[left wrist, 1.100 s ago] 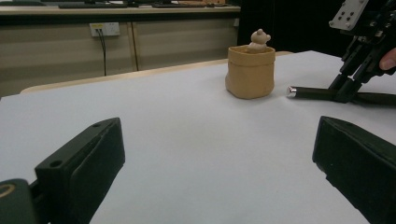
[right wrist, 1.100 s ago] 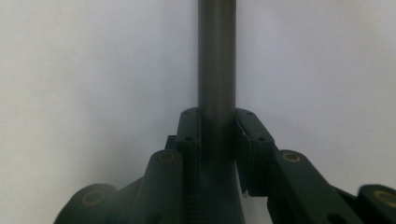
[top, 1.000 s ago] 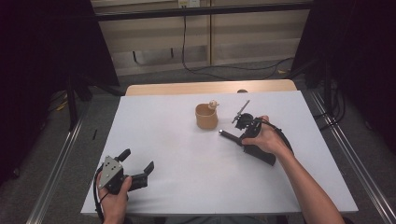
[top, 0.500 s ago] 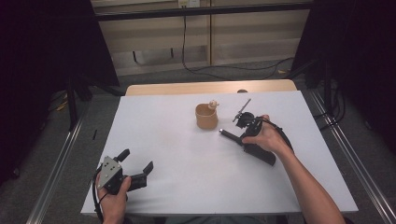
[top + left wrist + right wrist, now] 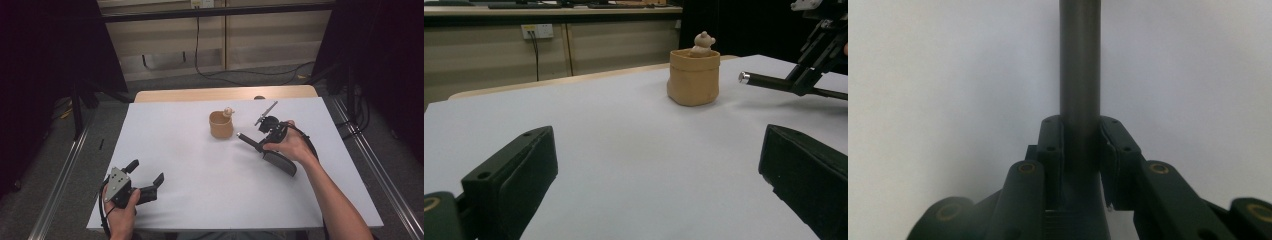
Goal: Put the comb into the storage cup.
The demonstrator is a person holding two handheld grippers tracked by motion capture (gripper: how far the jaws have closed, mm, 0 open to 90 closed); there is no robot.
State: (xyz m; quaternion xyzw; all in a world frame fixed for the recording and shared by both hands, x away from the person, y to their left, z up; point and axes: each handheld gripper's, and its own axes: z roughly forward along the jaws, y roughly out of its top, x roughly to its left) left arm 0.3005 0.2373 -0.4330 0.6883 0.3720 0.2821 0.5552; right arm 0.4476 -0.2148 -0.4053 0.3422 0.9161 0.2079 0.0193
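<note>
Tan pot [image 5: 221,125] holds a small bear figure [image 5: 228,111], mid-surface.
Right claw [image 5: 1081,145] pinches a dark rod [image 5: 1079,60]; left claw [image 5: 659,185] spread.

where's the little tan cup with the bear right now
In the high view the tan cup stands upright on the white table, centre-back, just left of the dark rod clamped in the right hand-held gripper.

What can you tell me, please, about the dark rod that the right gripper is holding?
The rod is a slim, dark grey cylinder, metal by its look, with a bright silvery tip that shows in the left gripper view. The right gripper is shut on it, its pads pressing both sides. It lies nearly level just above the white table, its tip pointing toward the tan cup but clear of it. Toward the gripper it widens into a thicker ribbed base.
</note>
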